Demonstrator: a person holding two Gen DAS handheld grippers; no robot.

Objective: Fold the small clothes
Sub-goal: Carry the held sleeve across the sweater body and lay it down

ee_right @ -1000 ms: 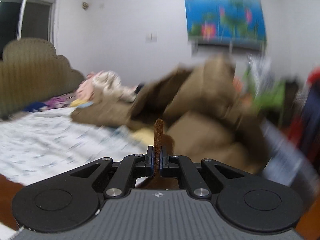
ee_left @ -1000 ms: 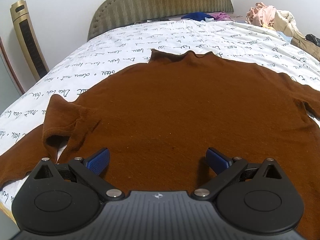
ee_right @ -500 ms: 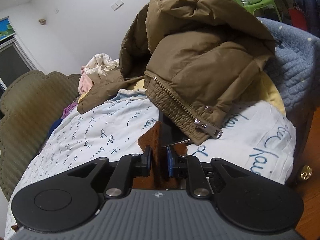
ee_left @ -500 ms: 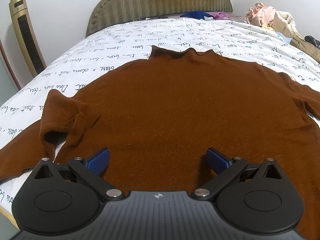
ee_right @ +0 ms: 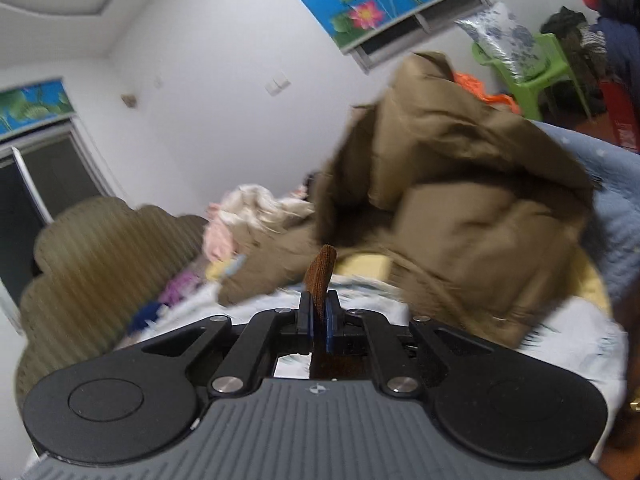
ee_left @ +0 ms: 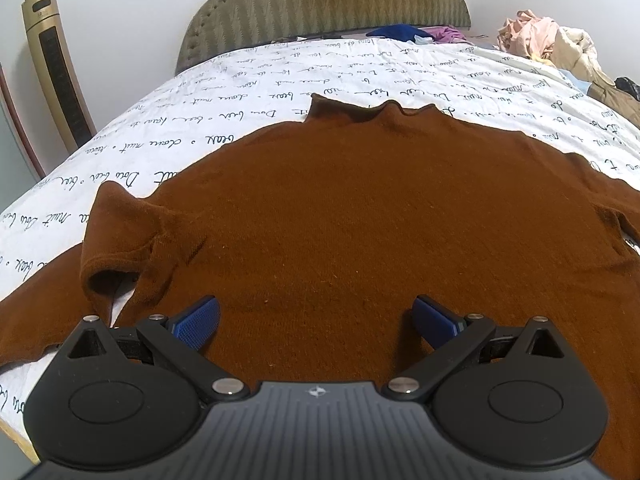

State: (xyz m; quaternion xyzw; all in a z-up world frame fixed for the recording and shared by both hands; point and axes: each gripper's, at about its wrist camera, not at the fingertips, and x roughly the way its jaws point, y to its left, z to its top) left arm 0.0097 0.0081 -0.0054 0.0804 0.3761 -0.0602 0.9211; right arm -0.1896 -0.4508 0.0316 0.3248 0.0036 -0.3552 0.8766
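Note:
A brown turtleneck sweater [ee_left: 360, 220] lies spread flat on the bed, collar toward the headboard. Its left sleeve [ee_left: 120, 240] is bunched and folded over beside the body. My left gripper [ee_left: 316, 320] hovers open over the sweater's lower body, blue pads wide apart with nothing between them. In the right wrist view, my right gripper [ee_right: 319, 316] is closing its jaws on a narrow edge of the brown sweater fabric [ee_right: 320, 272]. That edge stands up between the pads, and more of it hangs below. The view is tilted and blurred.
The bed has a white script-printed sheet [ee_left: 280, 72] and an olive padded headboard [ee_left: 320, 0]. A heap of clothes [ee_left: 552, 40] sits at its far right corner. A tan puffy jacket [ee_right: 460, 200] lies just ahead of the right gripper. A green chair [ee_right: 532, 68] stands behind it, and a gold tower unit [ee_left: 52, 72] at the left wall.
The right gripper loosened slightly on the brown fabric, then closed again, while it rolled and swung. The left gripper and the sweater's body have stayed put.

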